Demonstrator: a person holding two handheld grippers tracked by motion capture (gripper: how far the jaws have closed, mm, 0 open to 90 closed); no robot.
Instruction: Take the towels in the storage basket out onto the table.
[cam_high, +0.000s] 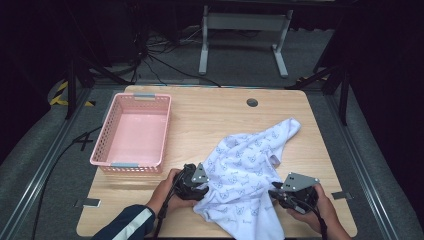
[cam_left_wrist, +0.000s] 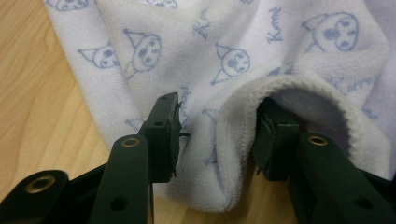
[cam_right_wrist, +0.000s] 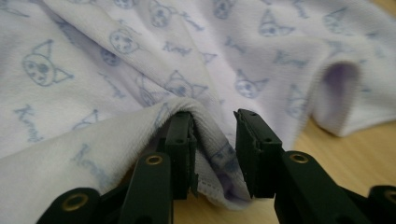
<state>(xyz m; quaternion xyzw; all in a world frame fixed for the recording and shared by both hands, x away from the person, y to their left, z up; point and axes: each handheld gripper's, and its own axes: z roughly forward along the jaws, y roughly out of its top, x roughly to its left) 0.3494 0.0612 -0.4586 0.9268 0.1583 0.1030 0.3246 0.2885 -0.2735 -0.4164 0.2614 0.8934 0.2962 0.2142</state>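
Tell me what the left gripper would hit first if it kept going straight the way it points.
The white printed towel: a fold of it already sits between the open jaws of the left gripper, so it would probably press deeper into that cloth at once.

- The table bears the towel, which is the landmark here; the towel's near edge hangs past the table's near edge.
- The basket stands on the table well to the left of the towel, apart from it.
- The cable hole in the table lies behind the towel, toward the far edge.
- The left gripper sits at the towel's left edge, a fold of the towel between its jaws.
- The right gripper sits at the towel's right edge, with the towel's hem between its jaws.
- The table frame stands on the floor far behind the towel, beyond the table.
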